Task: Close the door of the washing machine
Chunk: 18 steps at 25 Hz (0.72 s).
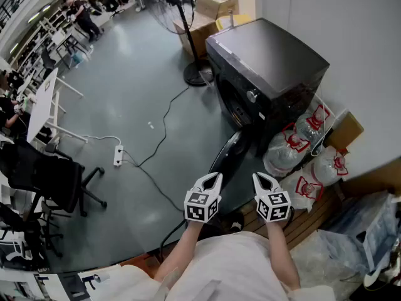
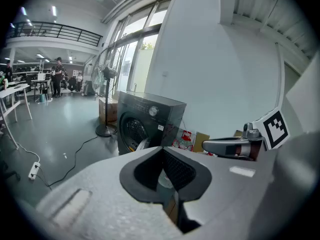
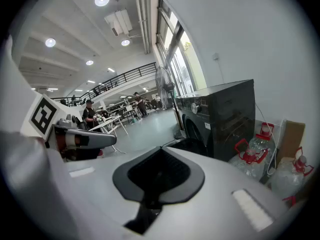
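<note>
Jaws on left gripper (image 1: 212, 180) and right gripper (image 1: 262, 180) are both clamped tight with nothing in them, grippers side by side and tipped slightly down, round door (image 1: 227, 158) hangs open just ahead, black washing machine (image 1: 269, 74) behind it by the wall, water bottles (image 1: 294, 146) alongside.

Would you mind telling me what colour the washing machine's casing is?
Black all over. The washing machine shows best in the head view.
</note>
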Motion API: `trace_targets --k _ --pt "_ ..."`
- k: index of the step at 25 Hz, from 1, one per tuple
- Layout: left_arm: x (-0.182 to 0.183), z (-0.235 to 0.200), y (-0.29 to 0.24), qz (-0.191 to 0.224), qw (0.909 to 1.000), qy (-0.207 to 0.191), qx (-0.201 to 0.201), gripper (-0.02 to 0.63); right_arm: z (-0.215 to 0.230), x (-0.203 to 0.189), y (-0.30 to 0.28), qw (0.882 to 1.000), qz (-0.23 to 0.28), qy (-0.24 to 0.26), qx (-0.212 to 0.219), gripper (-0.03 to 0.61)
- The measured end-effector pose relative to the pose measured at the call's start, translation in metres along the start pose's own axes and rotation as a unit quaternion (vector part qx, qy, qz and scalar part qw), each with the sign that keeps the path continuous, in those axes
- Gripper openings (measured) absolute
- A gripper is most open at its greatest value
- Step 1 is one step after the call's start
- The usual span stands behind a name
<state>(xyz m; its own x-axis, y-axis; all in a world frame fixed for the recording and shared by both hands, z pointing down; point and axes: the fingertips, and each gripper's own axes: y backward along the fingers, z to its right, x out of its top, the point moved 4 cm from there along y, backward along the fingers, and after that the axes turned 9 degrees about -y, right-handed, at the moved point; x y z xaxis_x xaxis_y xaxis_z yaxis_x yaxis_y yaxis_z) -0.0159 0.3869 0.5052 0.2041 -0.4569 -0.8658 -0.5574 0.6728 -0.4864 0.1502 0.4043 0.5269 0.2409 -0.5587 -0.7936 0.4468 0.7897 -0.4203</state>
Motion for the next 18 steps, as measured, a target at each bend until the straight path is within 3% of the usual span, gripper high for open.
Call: trace_targets --k 9,15,18 --pt "0.001 -0.009 -0.018 -0.02 0.9983 -0.054 -0.012 0.003 -0.003 0.0 -0.009 1.0 -0.005 0.002 0.0 0.0" --pt "-0.019 -0.034 -0.058 -0.068 0.9939 -0.085 -0.019 0.023 -0.022 0.013 -0.032 0.993 -0.04 0.051 0.095 0.002" --pt "-0.033 -0.047 -0.076 -0.099 0.9904 -0.094 -0.019 0.049 -0.025 0.02 -0.05 0.984 -0.076 0.116 0.112 0.002"
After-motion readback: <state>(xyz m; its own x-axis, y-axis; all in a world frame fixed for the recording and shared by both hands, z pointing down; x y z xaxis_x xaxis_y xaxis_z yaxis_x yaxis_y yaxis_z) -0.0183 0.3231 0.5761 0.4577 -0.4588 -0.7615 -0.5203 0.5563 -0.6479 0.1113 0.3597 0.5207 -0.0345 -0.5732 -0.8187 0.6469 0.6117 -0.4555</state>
